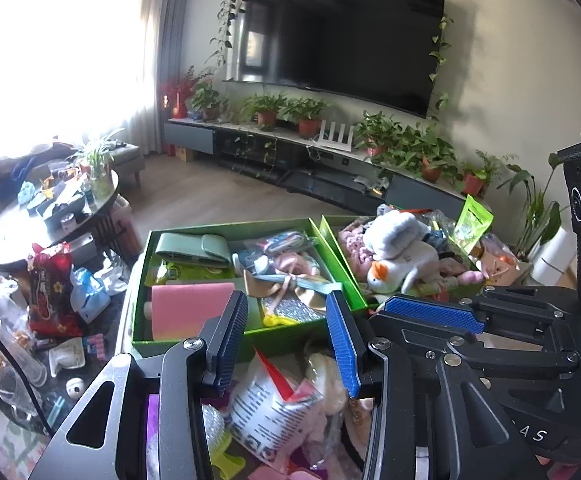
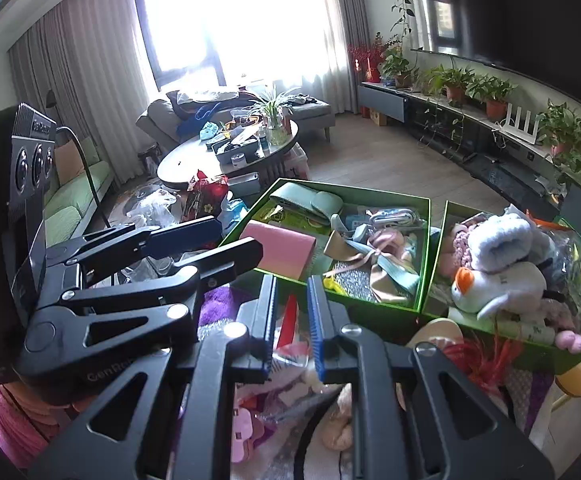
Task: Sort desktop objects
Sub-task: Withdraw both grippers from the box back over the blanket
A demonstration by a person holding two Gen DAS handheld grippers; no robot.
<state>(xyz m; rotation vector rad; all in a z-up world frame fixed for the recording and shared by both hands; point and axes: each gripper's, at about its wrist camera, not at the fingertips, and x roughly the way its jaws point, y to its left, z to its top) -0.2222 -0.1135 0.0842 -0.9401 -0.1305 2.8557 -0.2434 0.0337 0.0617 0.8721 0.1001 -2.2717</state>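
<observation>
Left wrist: cluttered desktop w/ green boxes (image 1: 226, 336), TV (image 1: 342, 36) behind.

1. The left gripper (image 1: 286, 336) is a black, angular linkage frame with triangular cut-outs, round silver screws and blue ribbed finger pads (image 1: 342, 344).
2. The right gripper (image 2: 290, 320) has the same black frame, silver screws and blue ribbed pads (image 2: 315, 332).
3. White "GenRobot" lettering marks each black camera housing.
</observation>
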